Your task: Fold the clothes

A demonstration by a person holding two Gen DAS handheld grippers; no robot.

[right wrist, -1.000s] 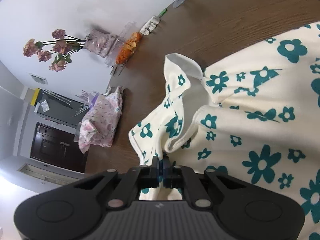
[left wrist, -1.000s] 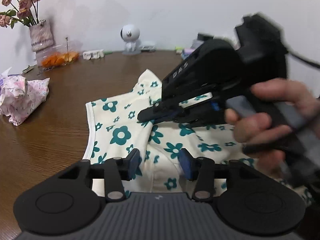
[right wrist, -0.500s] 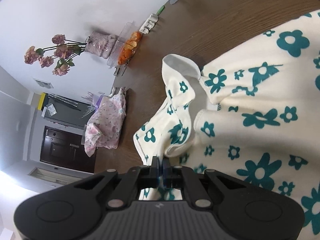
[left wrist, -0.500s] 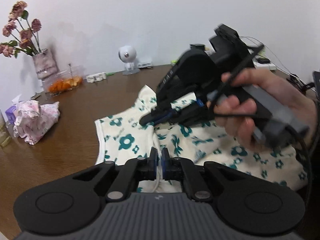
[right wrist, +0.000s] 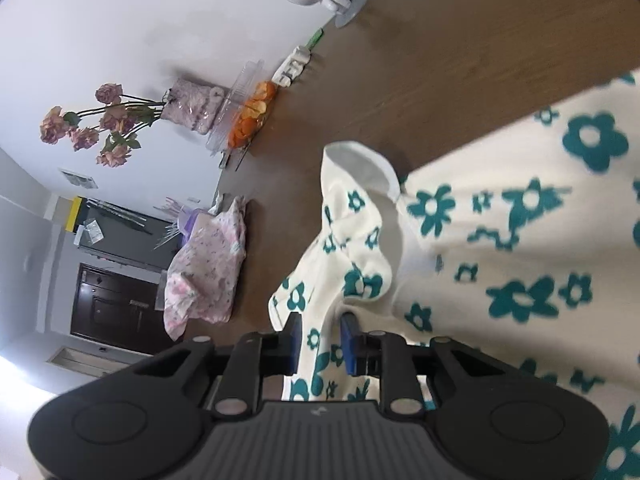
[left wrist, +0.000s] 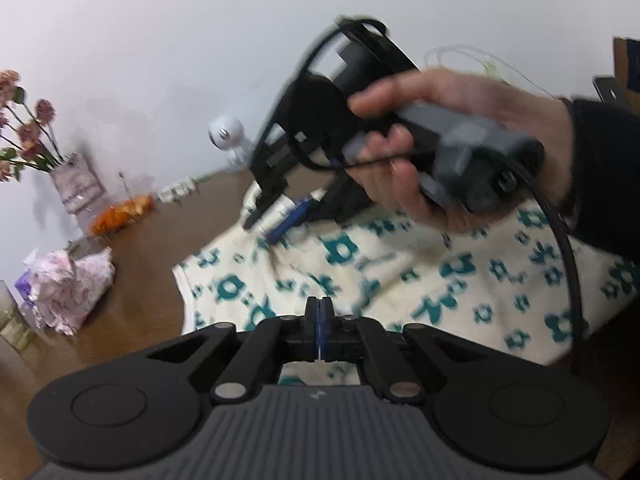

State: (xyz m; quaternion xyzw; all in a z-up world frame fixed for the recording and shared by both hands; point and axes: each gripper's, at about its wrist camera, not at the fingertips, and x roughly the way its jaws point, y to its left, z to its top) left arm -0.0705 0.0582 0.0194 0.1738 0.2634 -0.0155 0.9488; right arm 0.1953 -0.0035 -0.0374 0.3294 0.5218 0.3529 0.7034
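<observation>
A cream garment with teal flowers [left wrist: 400, 264] lies on the brown table [left wrist: 132, 256]. My left gripper [left wrist: 319, 312] is shut on its near edge. In the left wrist view my right gripper [left wrist: 276, 220] is held in a hand above the far sleeve with its fingers apart. In the right wrist view the right gripper [right wrist: 320, 332] is open, and a fold of the garment [right wrist: 500, 248] lies loose between its blue pads [right wrist: 348, 336].
A crumpled pink floral cloth [left wrist: 68, 284] lies at the left of the table. A vase of roses [left wrist: 72, 184], a clear box of orange peel [left wrist: 120, 212], a white power strip [left wrist: 176, 192] and a small white camera [left wrist: 226, 134] stand along the wall.
My right gripper has opened and let go of the sleeve fold, and has lifted. My left gripper closed on the near edge and has risen with it.
</observation>
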